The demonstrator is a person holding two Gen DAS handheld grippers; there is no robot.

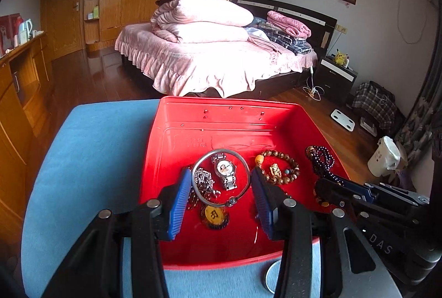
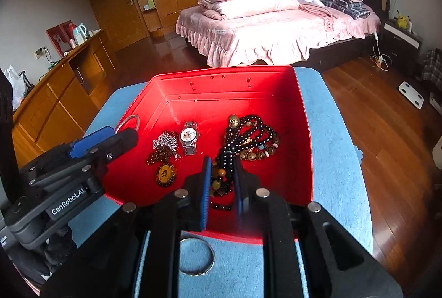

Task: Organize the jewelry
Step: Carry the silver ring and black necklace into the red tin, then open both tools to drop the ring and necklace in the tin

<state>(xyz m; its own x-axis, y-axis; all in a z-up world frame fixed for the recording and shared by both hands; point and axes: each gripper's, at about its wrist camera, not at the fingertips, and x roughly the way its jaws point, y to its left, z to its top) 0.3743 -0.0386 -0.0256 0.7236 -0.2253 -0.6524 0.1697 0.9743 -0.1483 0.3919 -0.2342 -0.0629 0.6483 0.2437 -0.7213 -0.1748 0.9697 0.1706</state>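
A red box on a blue-covered stool holds a silver watch, a silver bangle, a silver chain, a yellow pendant, a brown bead bracelet and a dark bead necklace. My left gripper is open around the bangle and watch. My right gripper is nearly shut on the dark bead necklace. A second silver bangle lies on the stool in front of the box.
The blue stool top surrounds the box. A bed with pink bedding stands behind. A wooden cabinet runs along the left. Wooden floor with a white scale is at the right.
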